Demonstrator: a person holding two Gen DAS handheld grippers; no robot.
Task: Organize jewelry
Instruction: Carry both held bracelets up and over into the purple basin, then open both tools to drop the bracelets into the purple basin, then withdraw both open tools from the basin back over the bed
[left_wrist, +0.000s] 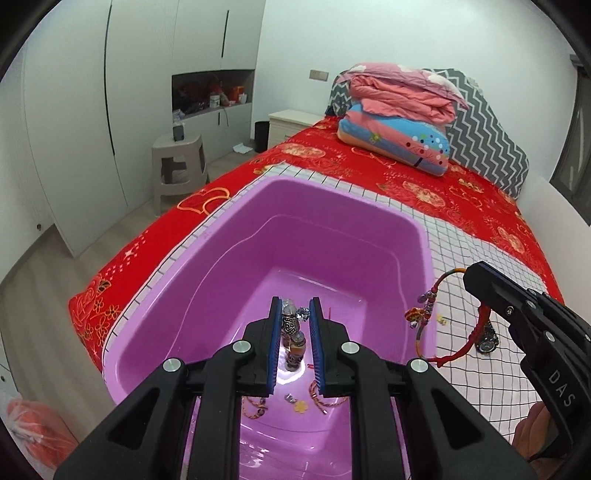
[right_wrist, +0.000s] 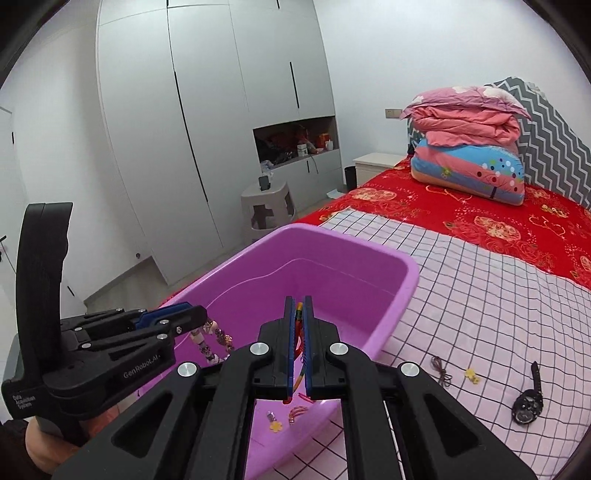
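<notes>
Bed (right_wrist: 517, 236) with a red patterned sheet, a pink checked cloth (right_wrist: 480, 295) spread over its near part. On the cloth: purple plastic tub (right_wrist: 406, 280), black wristwatch (right_wrist: 528, 402), small yellow flower charm (right_wrist: 471, 376), dark cord piece (right_wrist: 441, 371). At the head end: folded quilts (right_wrist: 469, 147) stacked on the red sheet.

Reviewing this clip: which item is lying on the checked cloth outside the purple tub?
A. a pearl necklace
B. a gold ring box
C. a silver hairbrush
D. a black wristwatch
D. In the right wrist view the black wristwatch lies flat on the checked cloth, to the right of the purple tub, near a dark cord and a small yellow flower charm.
</notes>
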